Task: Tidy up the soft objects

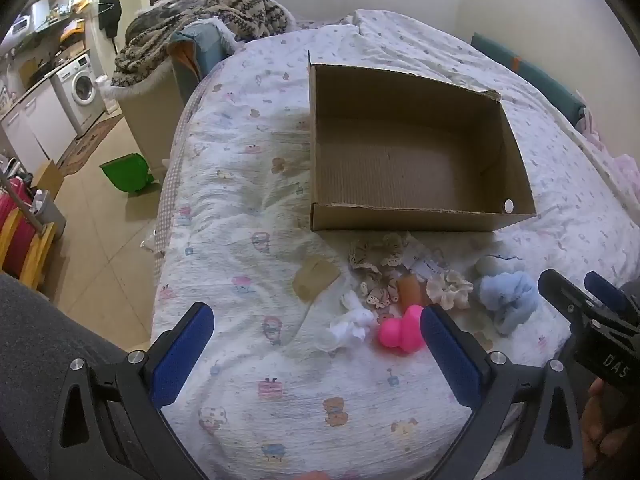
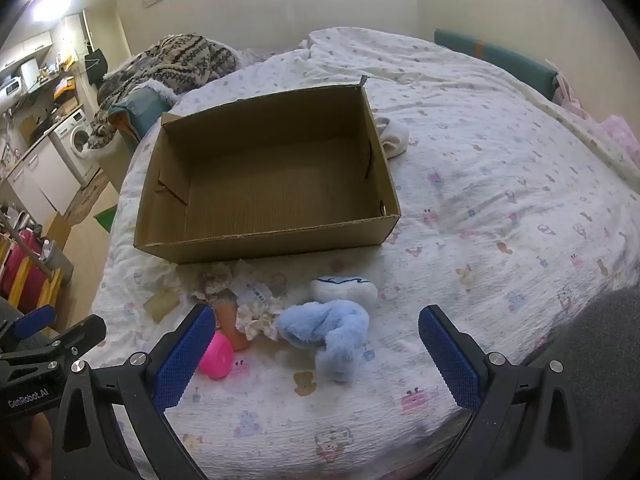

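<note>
Two hand-held grippers, left hand-held gripper (image 1: 316, 354) and right hand-held gripper (image 2: 318, 354), wide open, empty (nothing boxed yet); next, probably closing on blue plush (image 2: 326, 330) for cardboard box (image 2: 276, 240).

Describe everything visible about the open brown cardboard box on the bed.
The open brown cardboard box is a shallow rectangular tray of corrugated card, lidless and empty inside. It sits flat on the patterned white bedspread, its near wall facing a cluster of small soft items. One end wall has a small round hole. Neither gripper touches it.
</note>
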